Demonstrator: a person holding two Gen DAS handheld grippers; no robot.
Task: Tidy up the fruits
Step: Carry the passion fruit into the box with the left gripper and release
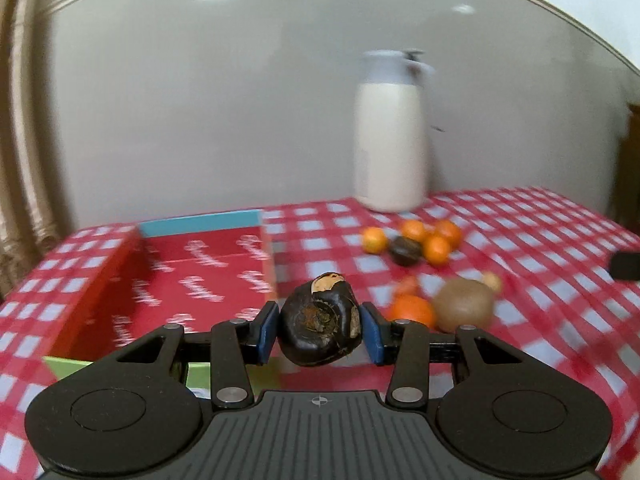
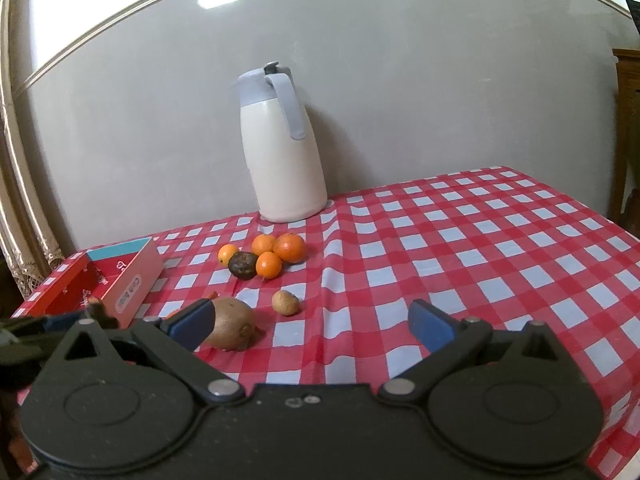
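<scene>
Surface [image 2: 480,240] under red-white check cloth, grey wall behind; cream jug [image 2: 286,160] at back. Left view motion-blurred. Left tool [image 1: 320,330] clamped on dark chestnut [image 1: 320,320], just right of red box [image 1: 180,280]. Right tool [image 2: 312,324] wide open, empty; kiwi [image 2: 234,322] touching its left finger. Oranges [image 2: 280,252] cluster before jug.

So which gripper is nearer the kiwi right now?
Right. The right gripper is open, its left finger just in front of the kiwi. The left gripper holds a dark fruit near the red box, further left of it.
</scene>
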